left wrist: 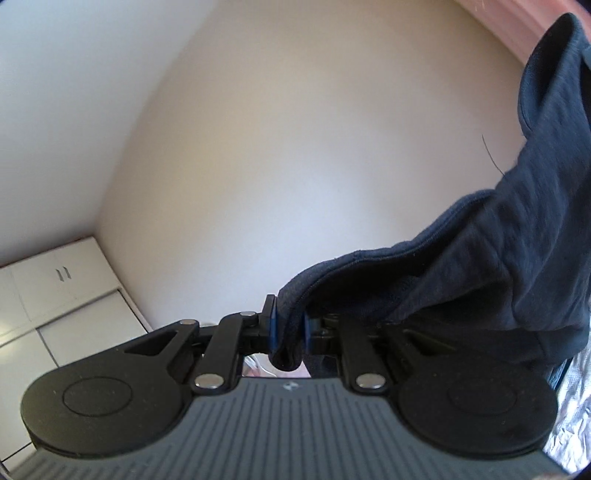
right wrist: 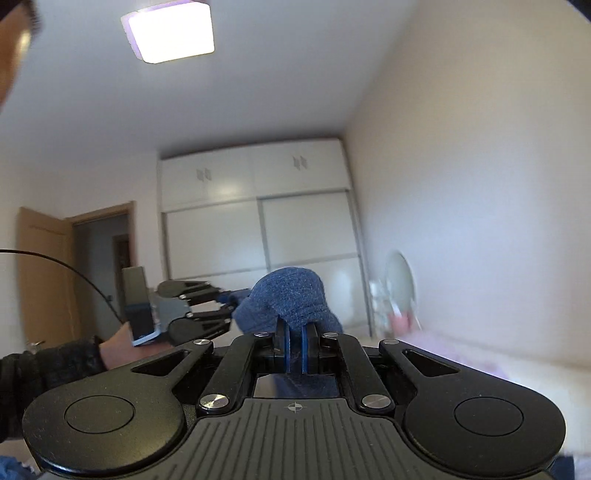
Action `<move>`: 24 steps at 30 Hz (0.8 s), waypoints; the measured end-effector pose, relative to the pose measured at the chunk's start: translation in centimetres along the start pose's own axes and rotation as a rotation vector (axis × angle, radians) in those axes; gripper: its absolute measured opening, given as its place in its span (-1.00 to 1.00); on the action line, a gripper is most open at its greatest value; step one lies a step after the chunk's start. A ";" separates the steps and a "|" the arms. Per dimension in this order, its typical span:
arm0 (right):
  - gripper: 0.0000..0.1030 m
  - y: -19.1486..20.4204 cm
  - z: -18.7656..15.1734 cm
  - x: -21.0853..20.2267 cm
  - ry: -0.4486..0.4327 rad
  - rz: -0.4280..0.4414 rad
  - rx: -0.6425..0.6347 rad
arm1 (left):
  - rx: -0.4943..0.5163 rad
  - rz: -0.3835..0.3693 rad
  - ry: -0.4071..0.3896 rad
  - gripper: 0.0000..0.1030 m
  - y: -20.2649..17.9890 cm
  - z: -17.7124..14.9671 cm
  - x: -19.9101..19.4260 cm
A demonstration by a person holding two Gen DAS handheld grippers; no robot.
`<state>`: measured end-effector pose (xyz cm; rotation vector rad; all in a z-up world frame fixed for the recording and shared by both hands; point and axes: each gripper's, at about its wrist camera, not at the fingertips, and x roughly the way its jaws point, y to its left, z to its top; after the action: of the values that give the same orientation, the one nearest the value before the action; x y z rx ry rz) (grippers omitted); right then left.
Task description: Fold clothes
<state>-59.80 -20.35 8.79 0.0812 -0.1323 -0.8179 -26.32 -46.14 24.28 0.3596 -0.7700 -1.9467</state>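
- Plain pale wall (left wrist: 295,147) fills most of the left wrist view; the right wrist view alone shows the white ceiling with a lit square ceiling lamp (right wrist: 170,31).
- White built-in wardrobe with sliding doors (right wrist: 258,229) stands at the far end of the room in the right view; the left view catches only its corner at the lower left.
- Open brown wooden door (right wrist: 44,273) appears only in the right view, at the left.
- Dark navy knitted garment (left wrist: 498,266) is held up in the air, hanging across the right side of the left view; in the right view only a bunched blue fold shows above the fingers.
- Left claw (left wrist: 289,326) is closed on a rolled edge of the garment, its blue pads pressing the cloth.
- Right claw (right wrist: 294,345) is clamped on a fold of the same garment; the left claw sits just beside it, at its left.
- Open air lies ahead of both claws, up to the wall.
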 end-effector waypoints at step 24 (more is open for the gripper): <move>0.28 46.7 -44.3 8.7 1.245 0.700 0.259 | -0.509 0.085 1.317 -0.32 -12.1 -40.4 -52.0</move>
<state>-13.64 6.02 -28.52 0.7251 0.8719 0.0544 12.44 -11.43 -17.82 1.0782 0.5389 -1.3157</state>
